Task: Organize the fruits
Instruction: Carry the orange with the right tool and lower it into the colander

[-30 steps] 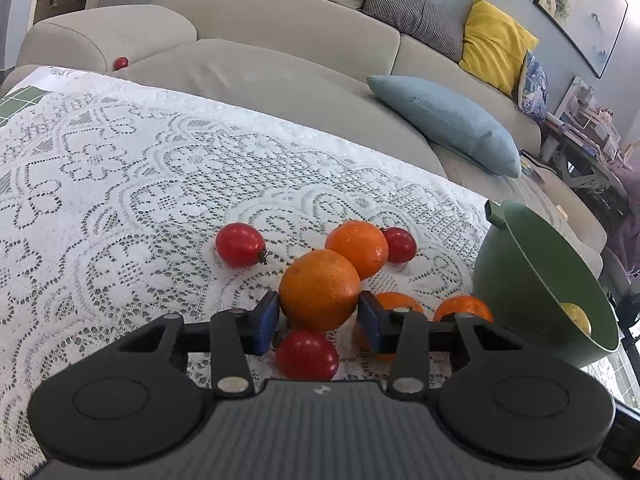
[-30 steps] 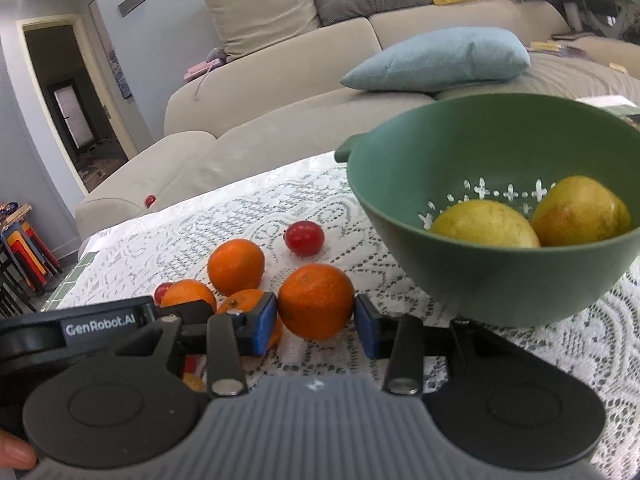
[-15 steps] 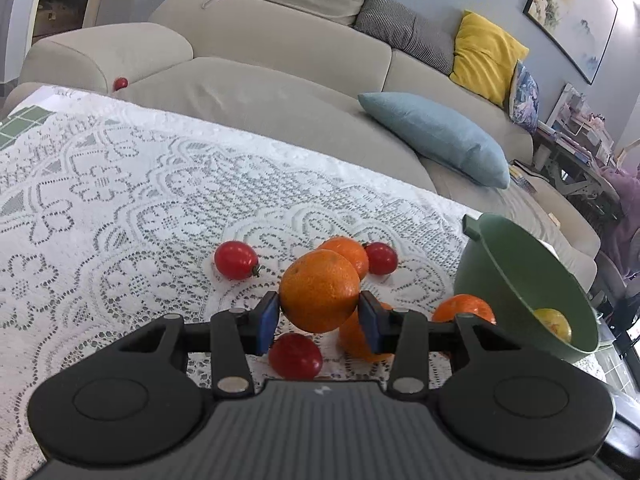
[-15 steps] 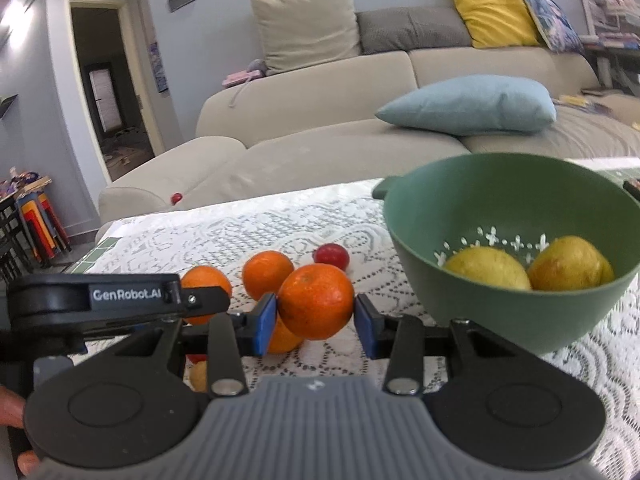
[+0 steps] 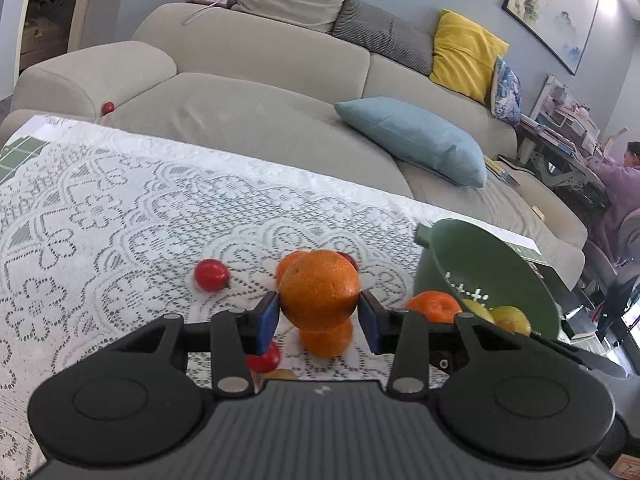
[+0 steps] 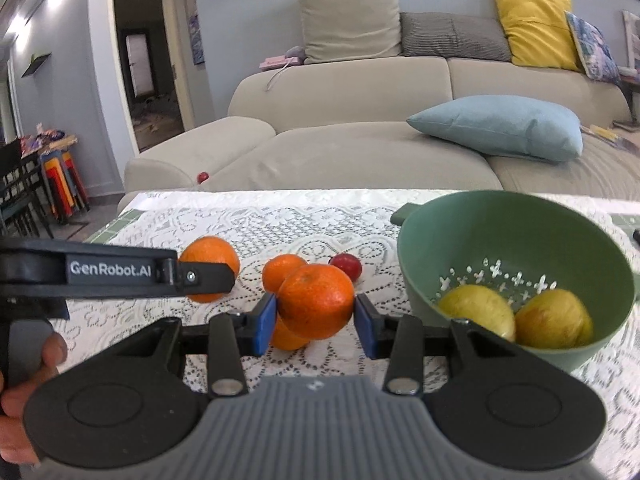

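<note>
My left gripper [image 5: 319,322] is shut on an orange [image 5: 319,289] and holds it above the lace-covered table. My right gripper [image 6: 315,322] is shut on another orange [image 6: 316,300], also lifted. The left gripper with its orange [image 6: 210,268] shows at the left of the right wrist view. More oranges [image 5: 326,338] [image 6: 284,272] and red cherry tomatoes [image 5: 211,275] [image 6: 347,266] lie on the table. A green colander bowl [image 6: 516,240] to the right holds two yellow pears [image 6: 476,310]. The bowl [image 5: 480,256] also shows at the right of the left wrist view.
A white lace cloth [image 5: 100,208] covers the table. A beige sofa [image 5: 260,112] with a light blue pillow [image 5: 412,140] stands behind the far table edge. A small red tomato [image 5: 107,107] lies on the sofa seat.
Both grippers have risen from the table, each lifting its orange clear of the pile. The fruit left on the table and the bowl now sit lower and farther in both views.
</note>
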Demonstrator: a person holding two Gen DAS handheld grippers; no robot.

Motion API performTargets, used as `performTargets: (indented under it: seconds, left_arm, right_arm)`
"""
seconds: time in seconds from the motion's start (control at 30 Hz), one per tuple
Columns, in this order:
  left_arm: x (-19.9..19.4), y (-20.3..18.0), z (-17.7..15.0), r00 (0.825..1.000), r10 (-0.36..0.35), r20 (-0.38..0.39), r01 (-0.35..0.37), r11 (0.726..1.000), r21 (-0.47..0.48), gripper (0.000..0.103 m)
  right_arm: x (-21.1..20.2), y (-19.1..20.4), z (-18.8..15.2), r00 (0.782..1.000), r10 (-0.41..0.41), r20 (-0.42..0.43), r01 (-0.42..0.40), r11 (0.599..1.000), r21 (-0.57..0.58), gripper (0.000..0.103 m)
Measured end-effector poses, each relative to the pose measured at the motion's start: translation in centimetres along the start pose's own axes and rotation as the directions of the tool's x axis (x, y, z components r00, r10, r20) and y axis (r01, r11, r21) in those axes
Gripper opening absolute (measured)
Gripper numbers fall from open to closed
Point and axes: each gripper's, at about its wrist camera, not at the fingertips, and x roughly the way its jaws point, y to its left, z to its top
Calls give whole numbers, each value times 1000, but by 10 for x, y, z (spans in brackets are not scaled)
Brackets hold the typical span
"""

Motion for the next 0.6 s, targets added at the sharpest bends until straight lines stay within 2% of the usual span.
performTargets:
  seconds: [0.27,0.43,0.6]
  left_arm:
    - [-3,-36,10,1000,-23,-5,24,999,38,48]
    - [4,-64,16,999,-49,-16,50,996,67,48]
    - [18,-89,24,994,-90,-63,95,992,82,48]
  right_arm:
    - [-16,-25,19,1000,-21,-14,19,992,-122,39]
    - [-17,-51,36,998,-43,-48,35,987,-155,39]
    - [-15,-70,51,992,-99,-73,77,964,-256,39]
